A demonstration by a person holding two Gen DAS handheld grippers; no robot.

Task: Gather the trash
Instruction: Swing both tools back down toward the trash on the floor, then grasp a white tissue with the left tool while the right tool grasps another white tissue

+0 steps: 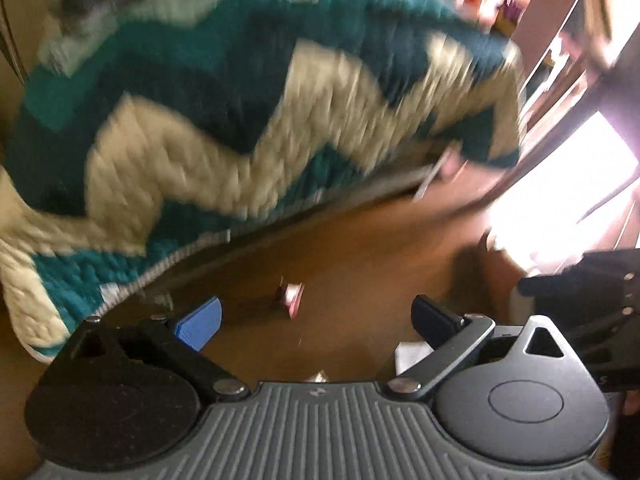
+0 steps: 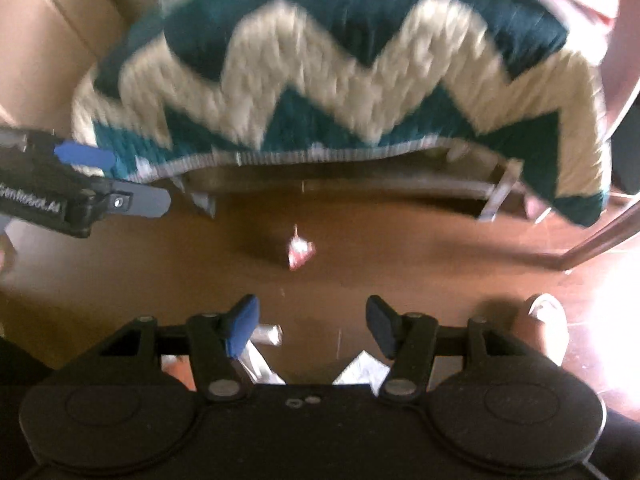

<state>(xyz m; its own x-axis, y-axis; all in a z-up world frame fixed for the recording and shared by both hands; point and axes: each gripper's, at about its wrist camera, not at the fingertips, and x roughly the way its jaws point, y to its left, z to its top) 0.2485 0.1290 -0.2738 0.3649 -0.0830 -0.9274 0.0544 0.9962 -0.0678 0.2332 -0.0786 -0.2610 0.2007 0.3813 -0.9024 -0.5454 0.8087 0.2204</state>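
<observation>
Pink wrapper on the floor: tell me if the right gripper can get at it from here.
Probably yes. The pink wrapper lies on bare floor ahead of the open right gripper, nothing between them; the blanket hangs beyond it.

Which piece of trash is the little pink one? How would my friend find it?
Start at the big teal and cream zigzag blanket hanging over the bed edge. Look down to the brown wooden floor in front of it. The pink wrapper lies there alone, ahead of both open grippers, while the white and silvery scraps sit much closer, almost under the right gripper.
</observation>
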